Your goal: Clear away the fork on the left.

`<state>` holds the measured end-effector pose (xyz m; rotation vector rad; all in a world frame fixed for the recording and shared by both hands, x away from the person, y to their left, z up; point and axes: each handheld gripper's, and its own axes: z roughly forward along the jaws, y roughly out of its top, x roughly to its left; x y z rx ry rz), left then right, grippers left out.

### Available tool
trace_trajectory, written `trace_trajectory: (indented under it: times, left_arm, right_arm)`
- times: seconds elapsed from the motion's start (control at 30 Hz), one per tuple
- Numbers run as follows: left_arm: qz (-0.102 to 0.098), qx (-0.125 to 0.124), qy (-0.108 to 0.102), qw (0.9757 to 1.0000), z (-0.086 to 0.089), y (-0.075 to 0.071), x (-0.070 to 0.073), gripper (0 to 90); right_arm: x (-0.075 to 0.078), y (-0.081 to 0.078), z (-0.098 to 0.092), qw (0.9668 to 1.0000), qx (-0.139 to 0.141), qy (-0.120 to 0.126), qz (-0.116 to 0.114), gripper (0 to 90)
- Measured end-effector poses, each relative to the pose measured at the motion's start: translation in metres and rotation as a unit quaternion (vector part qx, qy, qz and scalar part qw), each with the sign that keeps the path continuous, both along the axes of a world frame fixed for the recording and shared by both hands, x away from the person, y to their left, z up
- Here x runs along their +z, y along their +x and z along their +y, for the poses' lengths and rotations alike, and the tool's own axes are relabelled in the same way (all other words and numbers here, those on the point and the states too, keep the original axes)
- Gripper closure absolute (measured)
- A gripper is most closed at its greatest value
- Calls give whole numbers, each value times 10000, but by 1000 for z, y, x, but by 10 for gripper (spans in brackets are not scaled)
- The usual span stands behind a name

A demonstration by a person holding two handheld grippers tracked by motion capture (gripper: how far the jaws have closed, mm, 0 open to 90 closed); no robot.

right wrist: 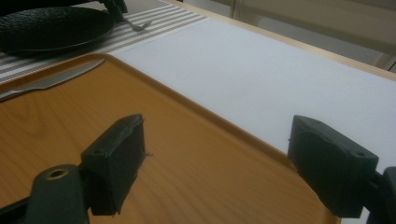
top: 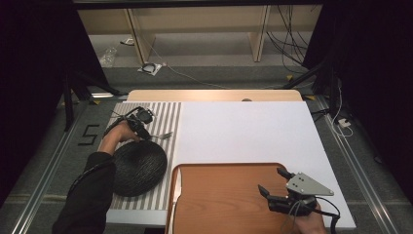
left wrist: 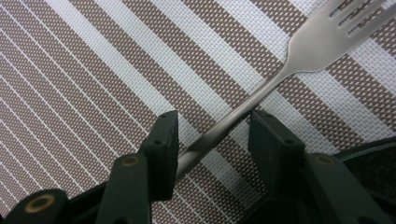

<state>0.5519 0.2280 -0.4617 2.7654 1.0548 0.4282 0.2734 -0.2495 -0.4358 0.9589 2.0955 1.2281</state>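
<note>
Left gripper (top: 141, 118) lowered over fork (top: 162, 136) on striped mat (top: 168, 114), beside dark plate (top: 136, 167). Right gripper (top: 273, 181) poised with fingers spread above wooden tray (top: 224, 195) on worktop (top: 243, 131).

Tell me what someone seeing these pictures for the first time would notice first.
Most likely the left gripper at the table's left side, its jaws astride the handle of a steel fork that lies on the striped placemat, with a gap showing on at least one side. Next to it sits a round black plate. Nearer the person, the right gripper hangs open over a wooden tray with a knife at its left edge.
</note>
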Motion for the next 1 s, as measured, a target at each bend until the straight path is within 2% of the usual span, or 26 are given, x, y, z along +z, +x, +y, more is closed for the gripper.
trace_trajectory:
  times: [0.07, 0.1, 0.17, 0.2, 0.53, 0.63, 0.73, 1.0]
  left_arm:
    - [-46, -8, 10, 10000, 0, 1, 0, 586]
    - [-153, 69, 45, 9998, -1, 2, -1, 626]
    - [-142, 85, 40, 9999, -1, 3, -1, 636]
    - [-149, 62, 86, 9998, -2, 3, -1, 643]
    - [-119, -93, 313, 9994, -9, 3, 0, 691]
    - [-76, -114, 307, 9994, -8, 4, 1, 697]
    - [-66, -96, 144, 9998, -5, 6, -1, 655]
    - [-34, -123, 121, 9998, -5, 7, 0, 660]
  right_arm:
    - [-1, 0, 1, 10000, 21, 44, -44, 200]
    - [-1, 0, 1, 10000, 27, 44, -46, 200]
    - [-1, 0, 1, 10000, 27, 45, -45, 200]
    - [0, 0, 0, 10000, 13, -7, -7, 201]
    - [-1, 0, 1, 10000, 27, 23, -18, 201]
    - [-1, 0, 1, 10000, 31, 20, -18, 201]
    - [-1, 0, 1, 10000, 33, 12, -17, 201]
    - [-1, 0, 1, 10000, 33, 9, -16, 201]
